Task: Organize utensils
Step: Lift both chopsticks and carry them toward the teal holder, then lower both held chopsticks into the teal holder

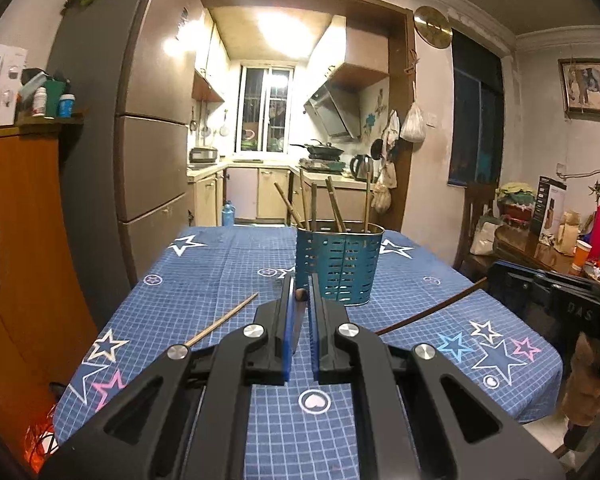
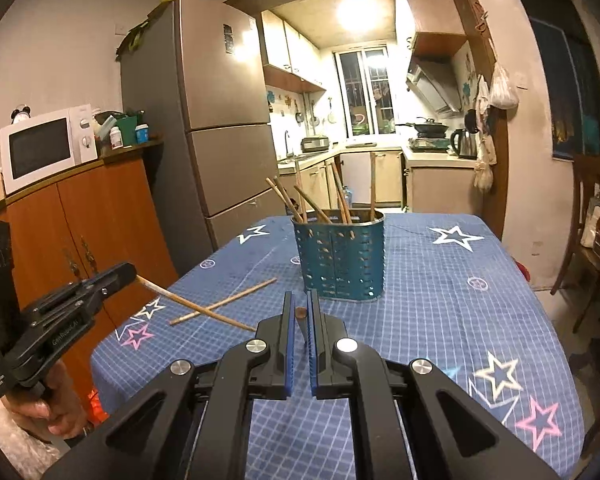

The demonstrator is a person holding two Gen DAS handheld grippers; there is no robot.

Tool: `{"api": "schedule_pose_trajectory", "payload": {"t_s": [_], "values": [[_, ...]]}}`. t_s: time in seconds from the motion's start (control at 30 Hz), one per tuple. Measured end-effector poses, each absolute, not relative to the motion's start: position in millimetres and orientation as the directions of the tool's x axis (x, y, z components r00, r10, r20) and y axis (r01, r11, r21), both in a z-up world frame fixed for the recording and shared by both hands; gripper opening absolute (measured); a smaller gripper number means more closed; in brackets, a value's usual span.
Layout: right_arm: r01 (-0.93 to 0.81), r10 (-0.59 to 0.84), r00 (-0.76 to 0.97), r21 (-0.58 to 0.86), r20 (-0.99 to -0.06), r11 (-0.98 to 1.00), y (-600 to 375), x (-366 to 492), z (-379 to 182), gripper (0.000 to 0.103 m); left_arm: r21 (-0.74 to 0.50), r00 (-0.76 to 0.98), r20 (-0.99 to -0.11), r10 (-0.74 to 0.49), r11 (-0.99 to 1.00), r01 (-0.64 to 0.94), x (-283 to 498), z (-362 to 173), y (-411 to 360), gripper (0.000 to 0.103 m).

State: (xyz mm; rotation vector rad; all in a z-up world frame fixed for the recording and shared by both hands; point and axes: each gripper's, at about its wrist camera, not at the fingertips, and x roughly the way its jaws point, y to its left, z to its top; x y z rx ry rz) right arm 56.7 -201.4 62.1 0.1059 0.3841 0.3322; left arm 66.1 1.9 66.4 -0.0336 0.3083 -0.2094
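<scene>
Chopsticks: each gripper's fingers are closed on one. The left gripper [image 2: 130,274] holds a pale chopstick [image 2: 188,304], the right gripper [image 2: 300,312] a dark chopstick [image 1: 432,312], both crosswise to the fingers. The holder [image 1: 338,264] stands straight ahead on the desk [image 1: 220,264], about equally near both. A third chopstick [image 1: 224,320] lies loose, left of the holder. Held tips are partly cut off.
</scene>
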Motion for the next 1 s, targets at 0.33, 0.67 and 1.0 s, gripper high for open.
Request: {"api": "schedule_pose_trajectory", "payload": {"t_s": [0.33,0.67,1.0], "values": [[-0.332,0.366,0.861,0.154,-0.354,0.931,-194.6,93.1,90.7,0.007,-0.104,0.904,-0.341,-0.256,0.967,0.235,107.7,89.7,0.2,0.005],[-0.336,0.377,0.854,0.171,-0.358,0.926,-200.7,117.1,101.4,0.007,-0.11,0.893,-0.364,-0.265,0.964,0.241,125.3,100.0,-6.5,0.005],[-0.332,0.374,0.852,0.174,-0.366,0.927,-204.6,123.4,112.5,0.007,-0.122,0.89,-0.355,-0.286,0.958,0.259,133.4,106.8,-6.9,0.005]]}}
